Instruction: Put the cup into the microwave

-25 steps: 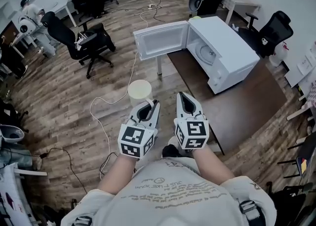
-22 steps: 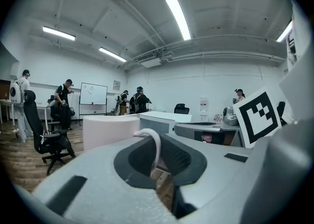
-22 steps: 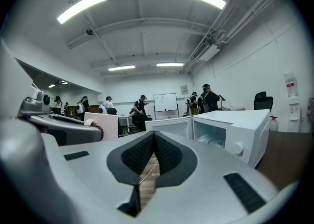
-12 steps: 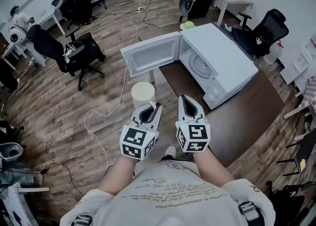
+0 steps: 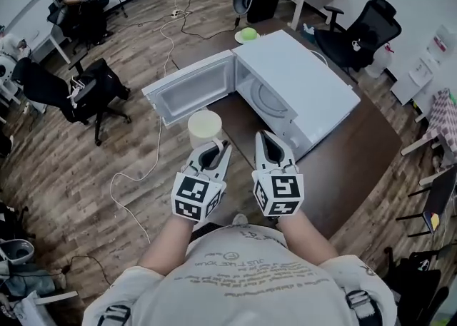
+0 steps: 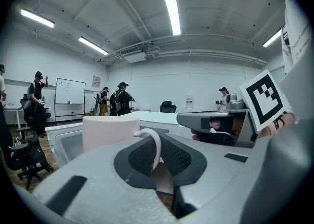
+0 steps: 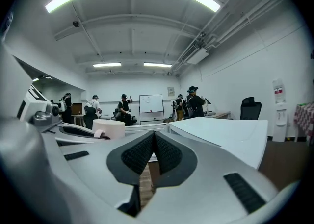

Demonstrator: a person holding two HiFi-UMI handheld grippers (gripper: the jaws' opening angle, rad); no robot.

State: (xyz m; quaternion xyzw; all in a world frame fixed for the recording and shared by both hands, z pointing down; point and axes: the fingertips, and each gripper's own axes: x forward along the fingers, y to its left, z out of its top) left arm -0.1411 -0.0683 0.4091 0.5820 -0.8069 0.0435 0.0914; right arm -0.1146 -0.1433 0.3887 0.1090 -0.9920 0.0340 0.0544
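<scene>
While it is held, the cup [image 5: 205, 126] stands upright.

Pale cup [image 5: 205, 126] carried, microwave [image 5: 303, 82] open
Upright, handle pinched in my left gripper [image 5: 214, 150], beside the swung-out door [image 5: 193, 89]; white microwave near the table's [image 5: 357, 153] edge.

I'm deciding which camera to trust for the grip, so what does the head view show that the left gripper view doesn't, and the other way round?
Only the head view: the turntable and the table.
Only the left gripper view: the handle pinched between the left tool's pads, and the ceiling lights.
Both: the cup, the microwave with its door open, and the right tool.
</scene>
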